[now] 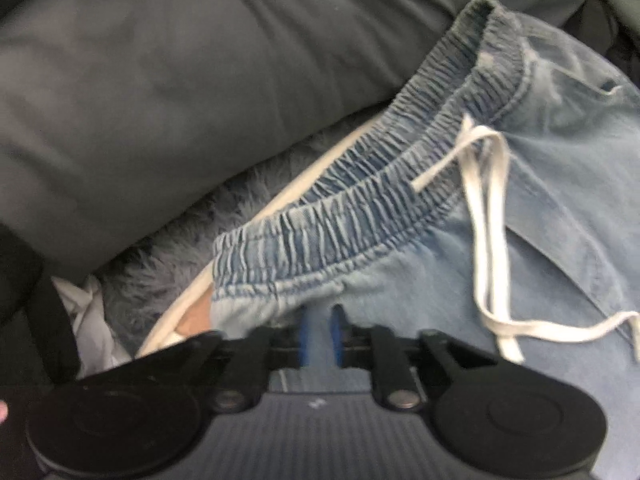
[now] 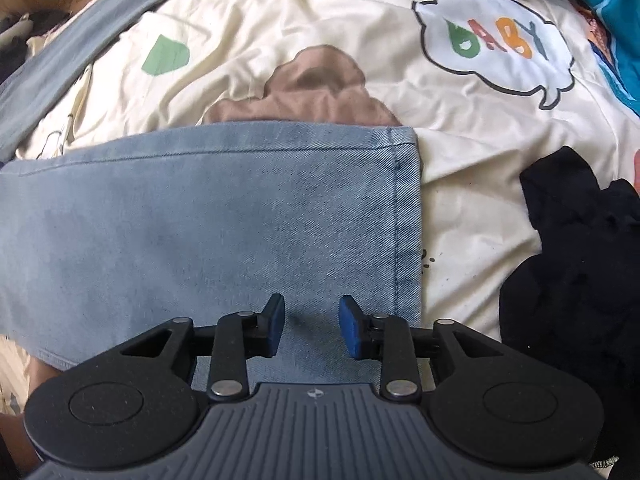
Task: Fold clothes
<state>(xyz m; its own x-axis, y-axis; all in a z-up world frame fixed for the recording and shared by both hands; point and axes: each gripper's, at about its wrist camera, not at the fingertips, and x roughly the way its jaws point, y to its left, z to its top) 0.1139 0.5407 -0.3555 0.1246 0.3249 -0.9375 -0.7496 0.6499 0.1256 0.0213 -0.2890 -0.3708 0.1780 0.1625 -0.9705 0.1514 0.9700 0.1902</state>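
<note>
two ends of one pair of light-blue denim trousers (image 2: 208, 220) lie under us on the cream printed bedsheet (image 2: 460, 152), the elastic waistband (image 1: 340, 200) with its white drawstring (image 1: 488, 216) before our left gripper (image 1: 320, 334) and a hemmed leg end (image 2: 404, 216) before our right gripper (image 2: 310, 326). our left fingers pinch narrowly on cloth just below the waistband, while our right ones stand spread above the leg. we judge the denim soft, limp and fairly weighty, best taken by the firmer stitched waistband and hem.

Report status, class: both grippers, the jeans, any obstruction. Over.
Left gripper shut on jeans below waistband. Right gripper open over leg hem. Black garment lies right, apart from the jeans.
</note>
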